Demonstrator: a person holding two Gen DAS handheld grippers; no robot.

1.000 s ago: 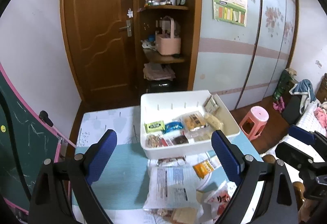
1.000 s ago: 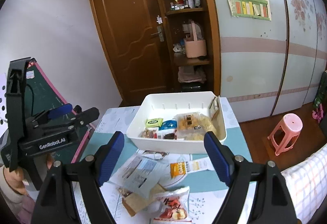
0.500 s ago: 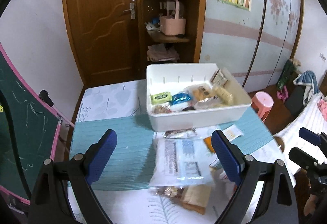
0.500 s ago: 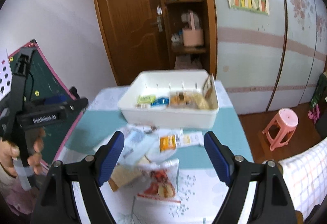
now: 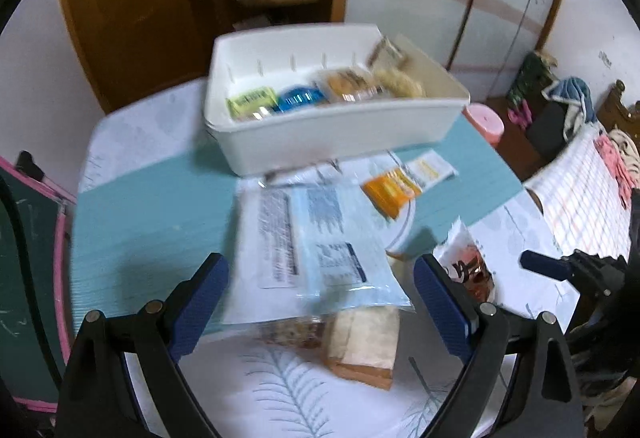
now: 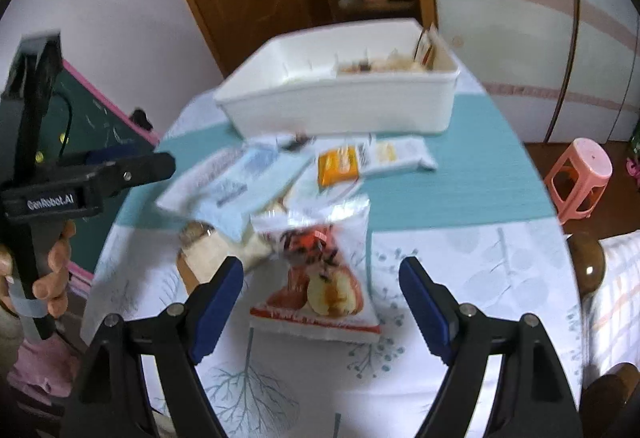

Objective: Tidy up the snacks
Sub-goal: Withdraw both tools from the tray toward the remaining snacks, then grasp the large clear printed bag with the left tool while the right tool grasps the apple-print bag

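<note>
At the table's near edge both grippers gape empty: the right gripper (image 6: 321,302) frames the red snack packet (image 6: 320,274), the left gripper (image 5: 321,302) the pale blue bag (image 5: 320,246). Best pinch each squarely, then carry to the white bin (image 6: 340,106) at the far edge.

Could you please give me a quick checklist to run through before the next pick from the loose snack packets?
1. Right tongs open: ok.
2. Red-and-white snack packet lies flat between the right tongs' fingers, untouched: ok.
3. Left tongs open over the pale blue packet: ok.
4. White bin has free room at its left end: ok.
5. Blue packet clear of neighbours: not ok, it overlaps the bread packet.
6. Picture sharpness: not ok, both views blurred.
</note>
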